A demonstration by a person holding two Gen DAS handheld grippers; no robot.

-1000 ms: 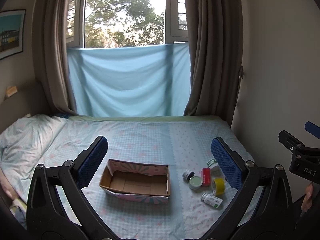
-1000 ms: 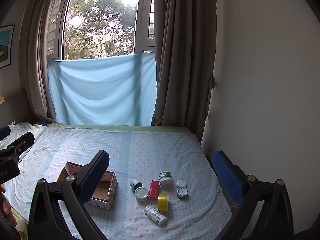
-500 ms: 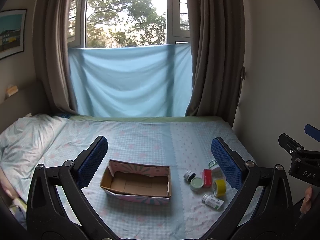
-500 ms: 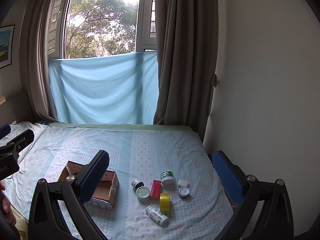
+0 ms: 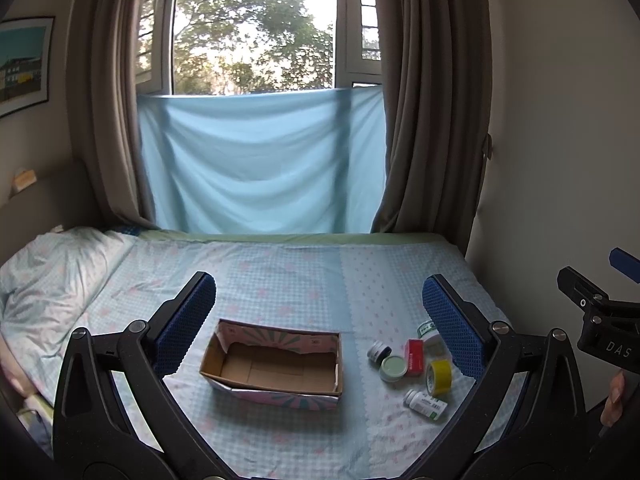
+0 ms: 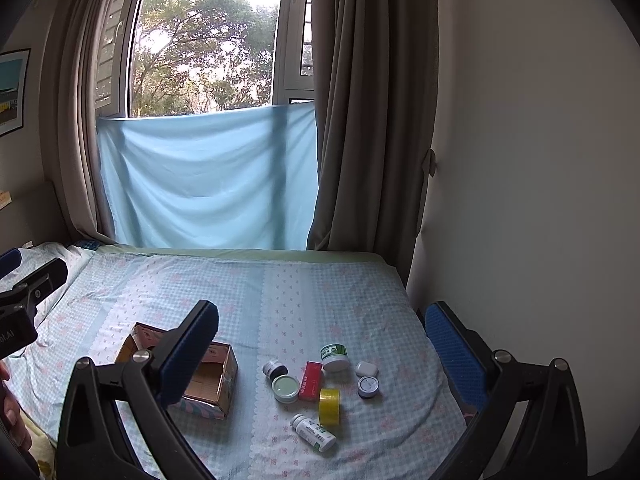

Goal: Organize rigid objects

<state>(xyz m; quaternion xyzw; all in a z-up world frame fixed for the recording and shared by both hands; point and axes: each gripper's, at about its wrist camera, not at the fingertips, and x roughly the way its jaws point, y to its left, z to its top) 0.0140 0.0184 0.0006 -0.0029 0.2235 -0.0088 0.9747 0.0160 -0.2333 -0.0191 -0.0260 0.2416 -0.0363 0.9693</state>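
Left gripper (image 5: 320, 320) hangs wide apart above cardboard box (image 5: 276, 364) on bed (image 5: 280, 276).

Each tool (image 5: 320, 316) has black arms with silver screws and blue textured pads (image 5: 448, 320); one body reads "DAS".

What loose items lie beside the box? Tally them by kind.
Jars and pots: 4 (green-lidded, dark, green-labelled, purple-lidded)
Pill bottle: 1
Red carton: 1
Yellow tape roll: 1
White case: 1
Total: 8
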